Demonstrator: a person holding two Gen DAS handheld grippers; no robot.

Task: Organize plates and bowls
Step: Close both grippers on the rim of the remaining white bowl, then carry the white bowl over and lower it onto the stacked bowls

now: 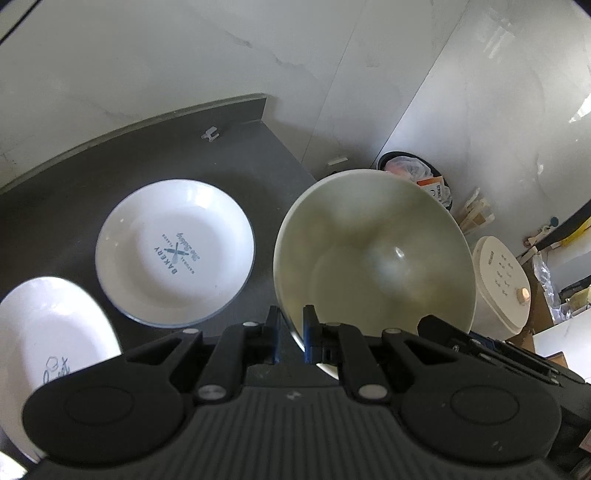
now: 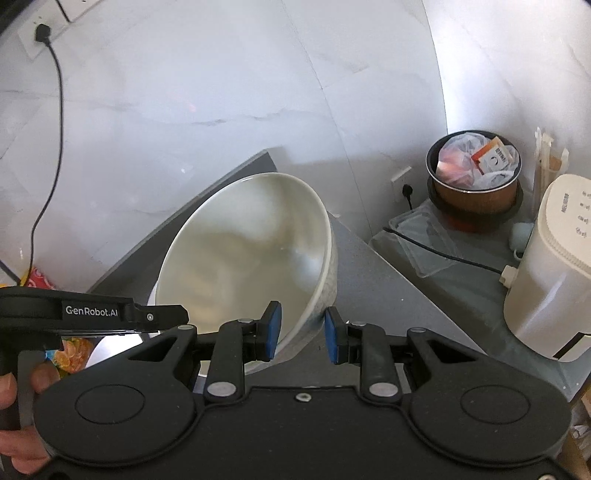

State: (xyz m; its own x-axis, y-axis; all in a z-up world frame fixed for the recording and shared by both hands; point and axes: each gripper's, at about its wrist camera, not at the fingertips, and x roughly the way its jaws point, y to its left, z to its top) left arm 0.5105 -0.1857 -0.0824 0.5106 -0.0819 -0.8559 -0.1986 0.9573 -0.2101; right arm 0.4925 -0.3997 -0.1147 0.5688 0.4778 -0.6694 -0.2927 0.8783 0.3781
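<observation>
A large cream bowl (image 1: 373,251) is held tilted above the right end of the dark counter (image 1: 240,166). My left gripper (image 1: 292,332) is shut on its near rim. In the right wrist view the same bowl (image 2: 243,258) fills the middle. My right gripper (image 2: 303,332) stands open, one blue pad inside the rim and one outside. The left gripper's body (image 2: 92,314) reaches in from the left, held by a hand (image 2: 14,406). A round white plate printed "BAKERY" (image 1: 173,251) and an oval white dish (image 1: 48,343) lie on the counter to the left.
Beyond the counter's right edge stand a round bin full of rubbish (image 2: 476,166), a white appliance (image 2: 554,277) and a clear plastic tray (image 2: 424,243) with a cable across it. A black cord hangs from a wall socket (image 2: 40,31). White marble walls close the back.
</observation>
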